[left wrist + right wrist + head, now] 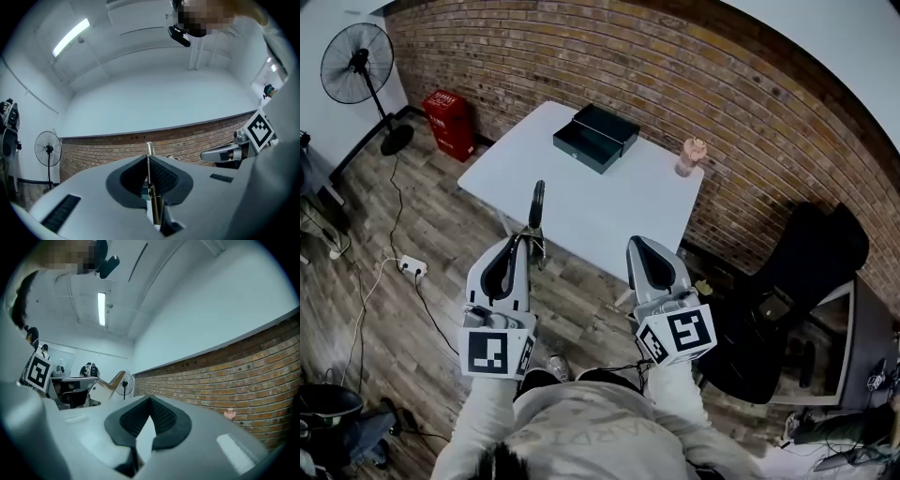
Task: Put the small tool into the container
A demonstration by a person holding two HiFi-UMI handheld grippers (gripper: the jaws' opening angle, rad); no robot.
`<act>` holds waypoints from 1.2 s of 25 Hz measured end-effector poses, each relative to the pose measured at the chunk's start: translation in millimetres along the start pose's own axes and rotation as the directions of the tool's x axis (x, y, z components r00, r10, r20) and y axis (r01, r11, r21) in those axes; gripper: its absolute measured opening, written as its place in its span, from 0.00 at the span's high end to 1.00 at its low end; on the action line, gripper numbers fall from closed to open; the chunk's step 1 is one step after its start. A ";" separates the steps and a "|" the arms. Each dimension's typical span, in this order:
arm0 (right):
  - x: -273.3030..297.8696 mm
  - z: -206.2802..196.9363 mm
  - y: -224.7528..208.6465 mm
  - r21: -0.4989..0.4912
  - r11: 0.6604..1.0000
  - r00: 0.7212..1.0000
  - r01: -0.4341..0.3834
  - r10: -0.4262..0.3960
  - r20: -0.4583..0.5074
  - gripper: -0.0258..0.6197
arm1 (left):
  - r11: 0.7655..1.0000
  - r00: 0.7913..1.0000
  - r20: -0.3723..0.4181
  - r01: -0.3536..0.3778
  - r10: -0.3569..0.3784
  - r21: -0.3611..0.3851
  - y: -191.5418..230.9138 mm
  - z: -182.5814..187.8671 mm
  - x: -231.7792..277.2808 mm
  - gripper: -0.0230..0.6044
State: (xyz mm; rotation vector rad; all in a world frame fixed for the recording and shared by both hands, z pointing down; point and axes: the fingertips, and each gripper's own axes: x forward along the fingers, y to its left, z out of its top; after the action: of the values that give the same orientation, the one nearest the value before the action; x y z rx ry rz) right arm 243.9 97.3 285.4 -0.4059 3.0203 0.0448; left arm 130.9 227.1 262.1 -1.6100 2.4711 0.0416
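Short of the white table (581, 211), left tool (523, 242) clenched on a black-handled implement (538, 202), right tool (639, 244) clenched empty.

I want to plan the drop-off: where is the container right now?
In the head view the dark container sits at the far end of the white table, left of the pink cup.

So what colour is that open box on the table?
The open rectangular box is dark blackish green; clearest in the head view.
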 end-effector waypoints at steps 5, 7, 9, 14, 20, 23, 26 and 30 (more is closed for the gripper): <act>31.2 -4.0 2.5 0.003 1.000 1.000 0.021 -0.021 0.003 0.94 | 1.000 1.000 0.002 0.025 -0.025 -0.006 26.0 -8.3 22.1 0.95; 42.7 -5.7 6.8 0.016 0.999 1.000 0.029 -0.029 0.009 0.95 | 0.999 0.999 0.002 0.037 -0.037 -0.008 37.7 -12.1 27.5 0.95; 52.7 -7.1 11.3 0.030 0.999 0.999 0.036 -0.037 0.016 0.95 | 0.999 0.999 0.002 0.048 -0.048 -0.008 48.6 -16.0 31.1 0.95; 75.8 -14.3 15.2 0.029 0.998 0.999 0.047 -0.047 0.002 0.95 | 0.998 0.998 -0.009 0.058 -0.058 -0.021 70.6 -29.4 44.5 0.95; 102.9 -20.5 5.3 0.021 0.998 0.998 0.056 -0.056 -0.016 0.95 | 0.997 0.998 -0.011 0.060 -0.060 -0.042 88.8 -40.5 69.9 0.95; 120.6 -25.8 -3.4 0.017 0.999 0.998 0.051 -0.051 -0.023 0.95 | 0.997 0.998 -0.014 0.060 -0.061 -0.044 95.8 -47.9 86.9 0.95; 144.5 -29.2 -13.5 0.014 0.999 0.999 0.038 -0.037 -0.022 0.94 | 0.998 0.998 -0.016 0.053 -0.053 -0.038 105.1 -54.4 107.9 0.95; 183.2 -29.0 -32.7 0.023 1.000 1.000 0.021 -0.020 -0.013 0.95 | 0.999 0.999 -0.016 0.042 -0.042 -0.028 120.7 -58.7 144.3 0.95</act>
State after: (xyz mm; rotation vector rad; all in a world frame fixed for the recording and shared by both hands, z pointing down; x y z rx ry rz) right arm 74.0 16.5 296.0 -0.4366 3.0252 0.0053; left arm -43.8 138.6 284.7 -1.6795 2.4587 0.0574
